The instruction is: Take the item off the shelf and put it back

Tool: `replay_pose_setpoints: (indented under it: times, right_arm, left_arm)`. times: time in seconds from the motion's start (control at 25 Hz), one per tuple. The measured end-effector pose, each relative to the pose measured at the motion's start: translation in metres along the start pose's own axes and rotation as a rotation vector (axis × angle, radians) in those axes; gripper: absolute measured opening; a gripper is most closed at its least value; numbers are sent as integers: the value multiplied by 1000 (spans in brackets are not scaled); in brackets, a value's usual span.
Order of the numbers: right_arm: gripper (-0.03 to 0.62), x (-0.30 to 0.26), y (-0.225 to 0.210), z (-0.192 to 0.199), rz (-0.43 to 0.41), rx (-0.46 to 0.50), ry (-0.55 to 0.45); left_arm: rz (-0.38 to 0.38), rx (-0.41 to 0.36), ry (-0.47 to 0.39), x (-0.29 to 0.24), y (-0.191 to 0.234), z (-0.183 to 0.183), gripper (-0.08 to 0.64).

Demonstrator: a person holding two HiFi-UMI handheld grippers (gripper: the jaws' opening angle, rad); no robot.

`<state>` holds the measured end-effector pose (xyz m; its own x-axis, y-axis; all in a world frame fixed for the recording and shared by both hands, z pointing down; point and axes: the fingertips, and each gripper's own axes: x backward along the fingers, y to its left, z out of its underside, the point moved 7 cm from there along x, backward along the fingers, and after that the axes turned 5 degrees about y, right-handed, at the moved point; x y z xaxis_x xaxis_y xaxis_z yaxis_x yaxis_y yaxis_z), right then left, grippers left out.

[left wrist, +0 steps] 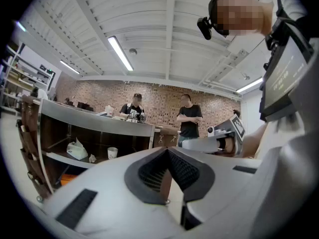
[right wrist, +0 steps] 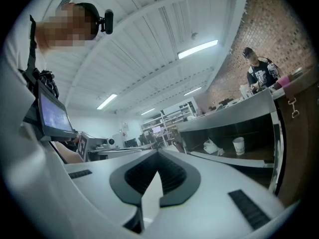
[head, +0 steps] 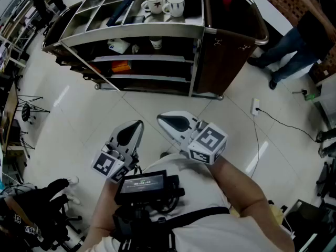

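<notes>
Two tools are being held side by side over the tiled floor [head: 79,119], both pointed at a cart [head: 131,33] standing well apart from them. The left tool [head: 137,125] is being held closed, its jaws brought together at the tips and nothing being gripped. The right tool [head: 161,118], just beside it, is likewise being held closed and empty.

On the cart's upper shelf [head: 157,60] a white bag [head: 118,46] is being carried at the left, with a paper cup [head: 156,43] further right and apart from it. An orange box [head: 121,66] is being carried on the shelf below the bag. Which of these is the task's item cannot be told. Two white mugs [head: 175,5] are being borne on the cart's top. At the far right a person [head: 299,41] is being seen standing near the cart's end.
</notes>
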<state>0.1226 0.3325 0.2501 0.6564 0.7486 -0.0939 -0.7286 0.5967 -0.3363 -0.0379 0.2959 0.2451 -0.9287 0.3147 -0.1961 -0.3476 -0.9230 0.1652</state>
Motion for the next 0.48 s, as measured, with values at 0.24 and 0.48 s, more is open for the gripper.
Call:
replay_pose_setpoints:
  times: [0.24,0.48]
  right_arm:
    - [5,-4,4,1,9,-1,3]
    - [5,-13,17,4,18,3,14]
  left_arm:
    - [5,4,1,5,2,1,0]
    - [-23,-4,-28,24,18,11,0]
